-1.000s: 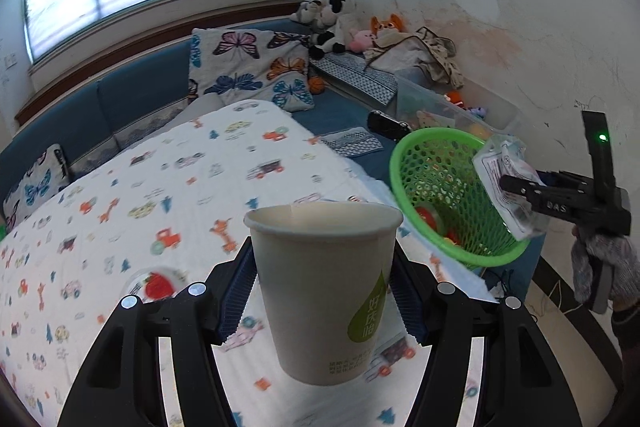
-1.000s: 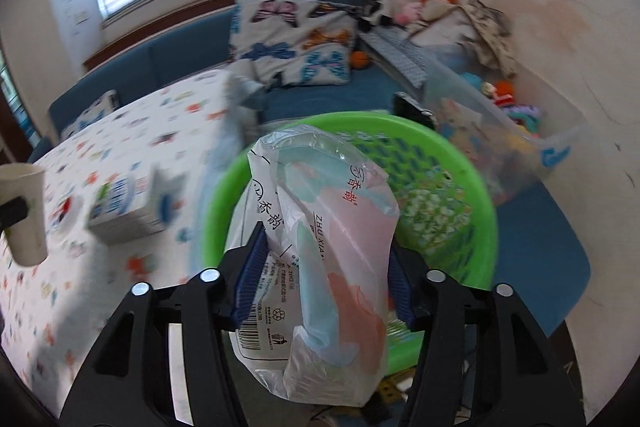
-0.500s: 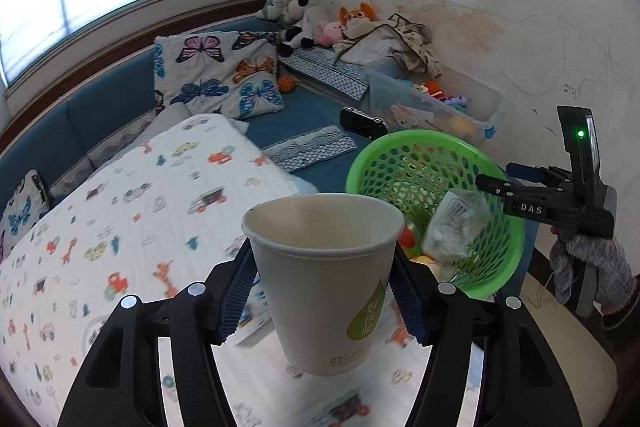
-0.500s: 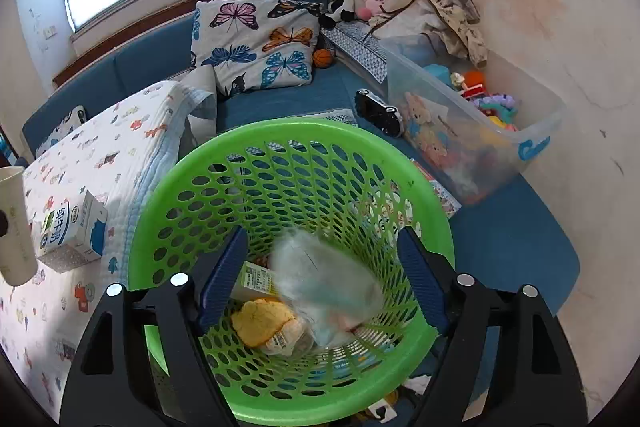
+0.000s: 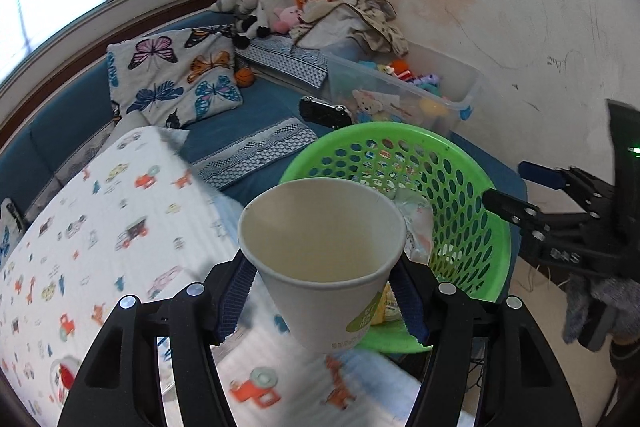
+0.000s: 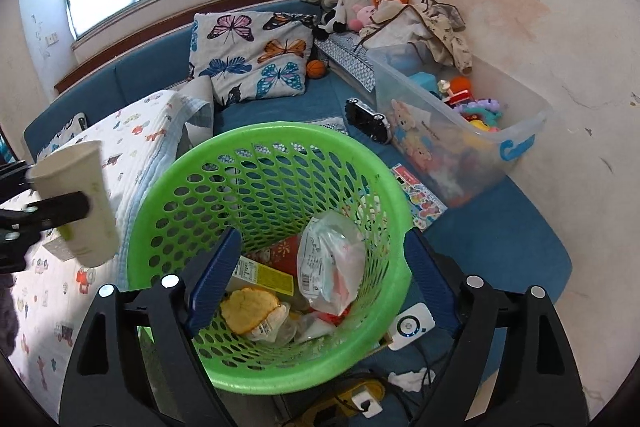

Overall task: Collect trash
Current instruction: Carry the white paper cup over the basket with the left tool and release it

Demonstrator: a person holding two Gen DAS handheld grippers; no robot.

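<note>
The left tool [image 5: 320,301] is gripping a white paper cup [image 5: 324,263] between its blue pads, holding it tilted just beside the rim of the green basket [image 6: 352,163], over the edge of the bed's patterned quilt [image 5: 100,227]. The right tool [image 6: 320,287] is hanging over the basket with its jaws wide apart, having just been opening, nothing between them; the clear plastic bag [image 6: 334,263] is lying inside the basket among other wrappers
</note>
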